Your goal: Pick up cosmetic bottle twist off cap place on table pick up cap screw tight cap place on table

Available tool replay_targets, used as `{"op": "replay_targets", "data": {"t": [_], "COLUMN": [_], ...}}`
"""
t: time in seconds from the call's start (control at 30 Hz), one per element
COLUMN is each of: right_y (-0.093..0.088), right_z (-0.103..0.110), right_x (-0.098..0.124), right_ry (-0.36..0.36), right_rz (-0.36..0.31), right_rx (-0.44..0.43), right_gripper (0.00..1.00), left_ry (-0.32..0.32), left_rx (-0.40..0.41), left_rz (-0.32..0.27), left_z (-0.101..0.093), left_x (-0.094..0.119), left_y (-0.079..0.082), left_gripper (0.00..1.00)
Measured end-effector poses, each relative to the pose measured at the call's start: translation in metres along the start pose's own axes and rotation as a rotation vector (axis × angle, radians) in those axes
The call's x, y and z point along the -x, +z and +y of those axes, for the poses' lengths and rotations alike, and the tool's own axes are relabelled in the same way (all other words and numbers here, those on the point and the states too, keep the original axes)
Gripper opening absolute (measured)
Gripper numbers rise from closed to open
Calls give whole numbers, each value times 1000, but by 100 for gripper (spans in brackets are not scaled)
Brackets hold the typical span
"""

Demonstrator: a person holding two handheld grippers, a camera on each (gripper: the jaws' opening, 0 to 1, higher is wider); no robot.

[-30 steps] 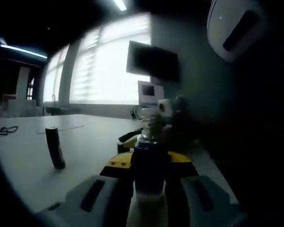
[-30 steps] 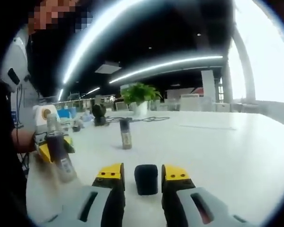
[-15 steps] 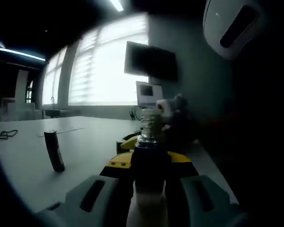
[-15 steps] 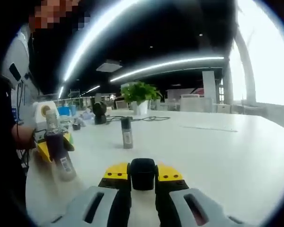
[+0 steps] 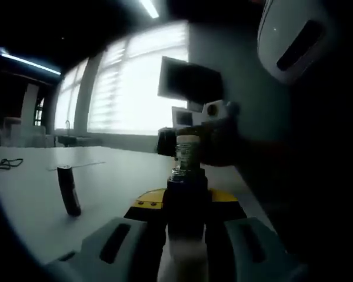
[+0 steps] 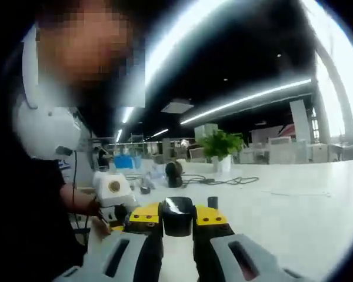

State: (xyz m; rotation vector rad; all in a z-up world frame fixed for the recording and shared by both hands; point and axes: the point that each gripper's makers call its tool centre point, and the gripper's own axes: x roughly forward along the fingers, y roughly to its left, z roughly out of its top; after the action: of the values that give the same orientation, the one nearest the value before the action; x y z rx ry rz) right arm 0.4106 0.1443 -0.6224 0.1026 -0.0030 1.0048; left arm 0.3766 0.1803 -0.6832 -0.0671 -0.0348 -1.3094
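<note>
Bottle (image 5: 185,194) first: your left gripper (image 5: 185,235) has its jaws clenched on the dark body of the cosmetic bottle, which stands upright between the yellow-tipped jaws in the left gripper view. Its neck (image 5: 186,154) is bare, the ribbed threads showing pale against the bright window (image 5: 129,88) behind. Just beyond the neck, on its far side, your right gripper (image 5: 209,126) comes in from the right of that view, dark and blurred, with a black shape (image 5: 166,141) at its leading end level with the neck; whether that shape touches the threads cannot be told.

Left of the bottle, well apart from it, a small dark tube (image 5: 69,191) stands slightly tilted on the white table (image 5: 41,205). A black cable (image 5: 6,164) lies farther out on the table near its left edge.

In the right gripper view, your right gripper (image 6: 177,220) holds the black cap (image 6: 177,215), jaws closed tight on it from both sides, its glossy top catching light. Just left of the cap, the left gripper (image 6: 113,194) shows with its white housing, held in your hand (image 6: 91,207); the bottle itself is hard to make out there. Beyond the cap, across the table (image 6: 294,223), a potted plant (image 6: 222,147) stands near coiled cables (image 6: 223,181), and a dark round object (image 6: 175,173) sits to the plant's left.
</note>
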Motion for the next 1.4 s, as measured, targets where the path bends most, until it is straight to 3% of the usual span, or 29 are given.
{"op": "replay_targets", "data": {"t": [0.33,0.57,0.87,1.0,1.2,1.4], "right_y": [24,20,-7,-6,-6,-6], "right_z": [39,53,53,66,67,67], "right_x": [-9,-17,-30,-17,-18,-22], "right_ry": [204,303,366,409,514,562], "right_rz": [-9,39,136,145,198,209], "right_rx": [31,60,98,93,143,143], "right_gripper": [13,13,13,13,13,13], "left_ry": [-25,-41,-47,-48,-63,-70], "left_rx": [-20,-25,-26,-26,-24,-11], "left_rz": [-12,-22,-12,-16,-26,-23], "left_z": [-8,-12,-11,-11,-12,-13], "left_x": [-7,-12,-14,-14,-13,-13], "left_y": [7,8,0,0,-1,-2], "left_gripper": [15,15,15,15,15,15]}}
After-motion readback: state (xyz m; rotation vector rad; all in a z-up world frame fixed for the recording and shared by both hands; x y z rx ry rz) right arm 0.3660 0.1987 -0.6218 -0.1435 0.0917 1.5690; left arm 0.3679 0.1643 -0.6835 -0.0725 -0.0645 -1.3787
